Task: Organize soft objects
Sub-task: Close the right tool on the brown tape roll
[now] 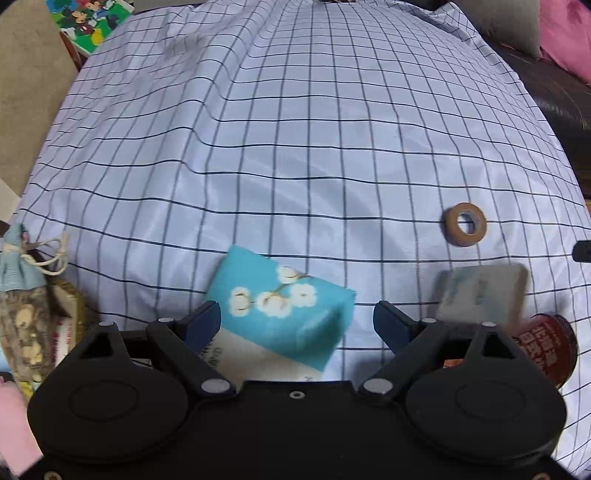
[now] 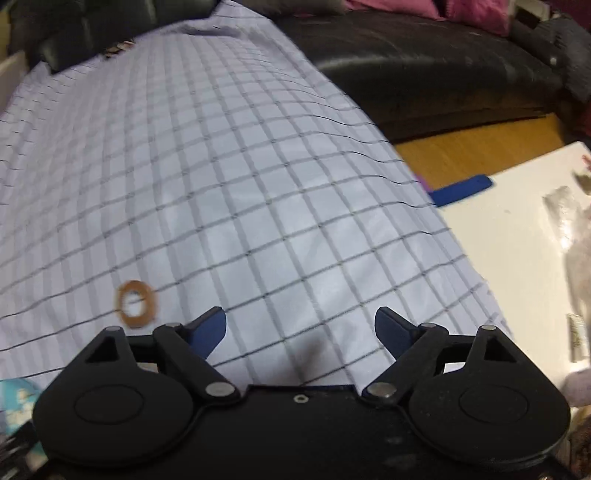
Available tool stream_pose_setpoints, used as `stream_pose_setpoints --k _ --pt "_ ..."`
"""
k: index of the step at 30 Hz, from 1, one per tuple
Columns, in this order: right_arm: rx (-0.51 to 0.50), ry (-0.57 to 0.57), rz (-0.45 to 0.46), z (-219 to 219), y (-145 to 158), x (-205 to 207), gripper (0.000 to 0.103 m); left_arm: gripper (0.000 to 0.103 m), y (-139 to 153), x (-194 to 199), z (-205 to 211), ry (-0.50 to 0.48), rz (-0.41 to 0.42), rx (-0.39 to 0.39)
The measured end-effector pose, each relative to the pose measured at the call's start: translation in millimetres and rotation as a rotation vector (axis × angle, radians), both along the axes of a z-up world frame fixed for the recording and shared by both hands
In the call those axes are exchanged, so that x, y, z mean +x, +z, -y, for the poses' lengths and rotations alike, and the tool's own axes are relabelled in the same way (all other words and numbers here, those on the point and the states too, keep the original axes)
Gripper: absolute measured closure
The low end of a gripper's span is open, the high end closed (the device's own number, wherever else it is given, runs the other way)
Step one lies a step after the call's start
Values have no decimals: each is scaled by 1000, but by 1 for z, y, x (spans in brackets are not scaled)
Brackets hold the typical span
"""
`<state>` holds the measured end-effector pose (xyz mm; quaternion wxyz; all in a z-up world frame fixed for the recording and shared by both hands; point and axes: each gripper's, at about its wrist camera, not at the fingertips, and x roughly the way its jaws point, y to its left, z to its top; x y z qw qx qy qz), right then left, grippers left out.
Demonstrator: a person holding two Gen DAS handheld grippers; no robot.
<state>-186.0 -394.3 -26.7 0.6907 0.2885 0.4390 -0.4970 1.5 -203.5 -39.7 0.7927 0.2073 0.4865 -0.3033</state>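
Left gripper: jaws wide apart, straddling a teal tissue pack with white flowers. Neither pad touches it; the pack lies flat on the checked cloth covering the surface, tilted with its far corner toward 2 o'clock. My read: the gripper is lined up over the pack for a pick, jaws spread to clear its width.

Right gripper: jaws also apart, nothing between them, only bare cloth below (view is smeared, so small detail is lost).

Around the pack, left wrist view:
- Tape roll at 2 o'clock, well apart, lying flat. Same roll shows at 10 o'clock of the right gripper.
- Grey flat box at 3 o'clock, blurred, near the right-hand finger.
- Dark red jar at 4 o'clock, on its side.
- Drawstring pouch at 9 o'clock by the cloth's edge, against a small carton.
- Cartoon picture box at 11 o'clock, far off.

In the way: little. The grey box sits closest to the jaws and could be nudged on closing. Beyond the cloth, a black sofa and white table.
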Motion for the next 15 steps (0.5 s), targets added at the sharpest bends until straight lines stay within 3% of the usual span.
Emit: stream_pose_setpoints --k 5,15 --pt "113 121 104 -14 -3 21 14 16 -3 -2 6 11 -7 1" --pt "161 244 58 -51 -21 69 14 16 3 16 -11 88 0 -27"
